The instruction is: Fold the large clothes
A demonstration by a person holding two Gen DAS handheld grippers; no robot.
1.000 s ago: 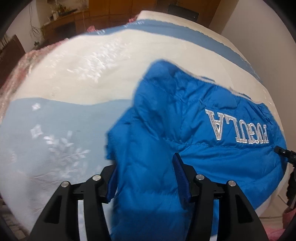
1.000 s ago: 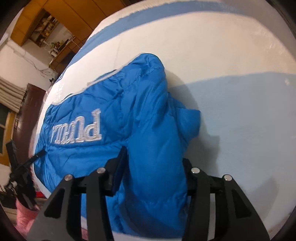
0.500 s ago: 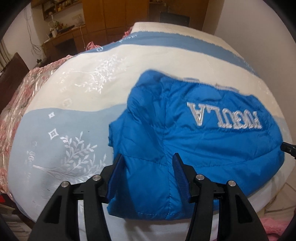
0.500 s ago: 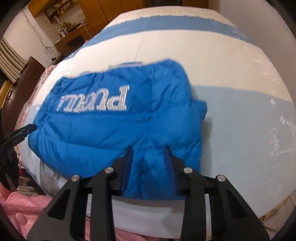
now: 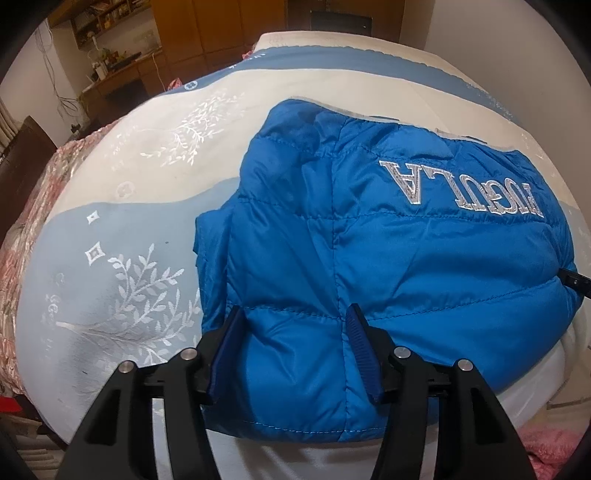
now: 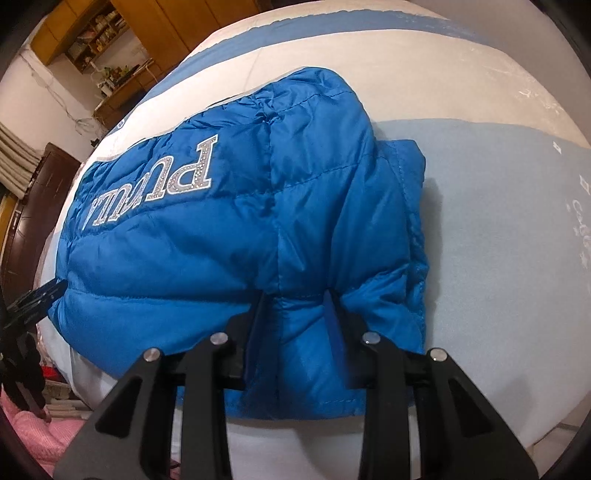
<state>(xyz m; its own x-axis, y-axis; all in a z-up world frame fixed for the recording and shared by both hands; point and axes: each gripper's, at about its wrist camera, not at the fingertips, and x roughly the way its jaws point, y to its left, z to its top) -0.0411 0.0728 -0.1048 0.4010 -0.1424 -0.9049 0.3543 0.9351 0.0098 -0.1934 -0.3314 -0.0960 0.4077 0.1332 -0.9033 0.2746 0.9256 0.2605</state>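
A bright blue padded jacket (image 5: pixel 388 240) with silver letters lies folded on the bed, its hem at the near edge. It also shows in the right wrist view (image 6: pixel 240 229). My left gripper (image 5: pixel 295 317) stands with its jaws wide apart over the left end of the hem, the padding between them but not pinched. My right gripper (image 6: pixel 295 299) is shut on a bunched fold of the jacket near its right end. The tip of the right gripper shows at the far right of the left wrist view (image 5: pixel 576 282).
The bed cover (image 5: pixel 129 229) is white and pale blue with leaf prints. A pink patterned blanket (image 5: pixel 33 206) lies at the left. Wooden cupboards (image 5: pixel 221 33) stand behind the bed, a wall at the right. Pink cloth (image 6: pixel 40 435) lies below the bed's edge.
Both grippers have pulled back toward the near edge of the bed. The jacket has settled flat. The right jaws have narrowed and closed on the hem fold. The left jaws stay apart.
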